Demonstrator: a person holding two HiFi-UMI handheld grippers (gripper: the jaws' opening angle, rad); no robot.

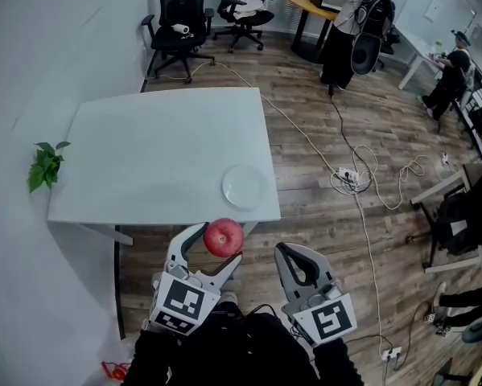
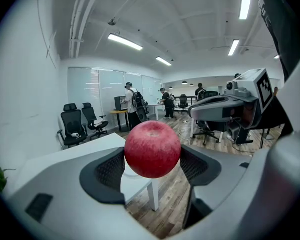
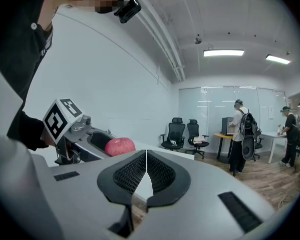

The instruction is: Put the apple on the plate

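Observation:
A red apple [image 1: 223,237] is held in my left gripper [image 1: 219,246], which is shut on it just off the near edge of the white table [image 1: 144,159]. The left gripper view shows the apple [image 2: 152,149] clamped between both dark pads. A clear glass plate [image 1: 244,186] lies on the table's near right corner, just beyond the apple. To the right of the left one, my right gripper [image 1: 288,257] is shut with nothing in it. In the right gripper view its pads [image 3: 160,173] meet, and the apple [image 3: 119,146] shows at left.
A small green plant [image 1: 46,165] hangs by the table's left edge. Cables and a power strip [image 1: 349,175] lie on the wooden floor to the right. Office chairs [image 1: 179,22] stand beyond the table, and a person [image 1: 347,22] stands at a far desk.

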